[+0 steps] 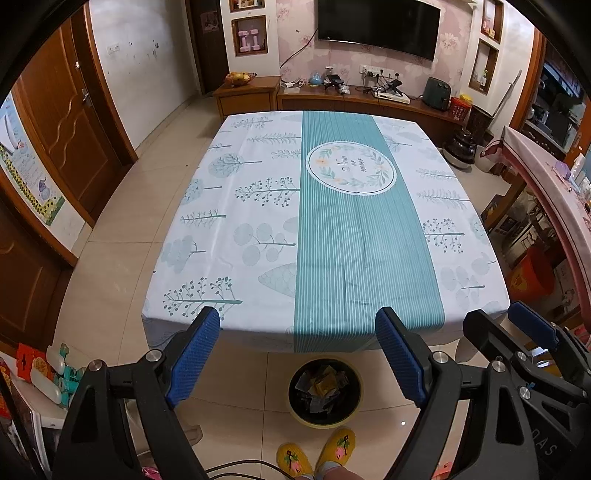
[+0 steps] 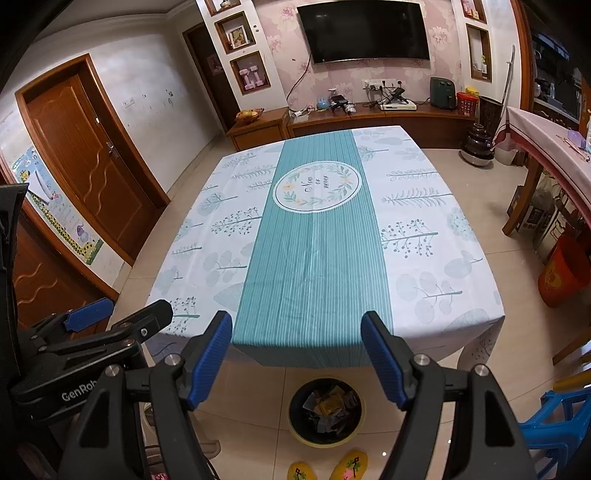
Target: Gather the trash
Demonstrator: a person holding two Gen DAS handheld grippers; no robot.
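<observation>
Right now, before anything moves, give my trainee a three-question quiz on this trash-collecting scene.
1. True or false: the left gripper holds a wrapper.
2. Where does the bin stand? A) on the table B) on the floor at the table's near edge C) beside the TV
3. Fill in: the bin holds crumpled ____.

Key:
1. False; both the left gripper and the right gripper have their jaws apart, with nothing between them.
2. B, below the tablecloth edge.
3. Wrappers.
</observation>
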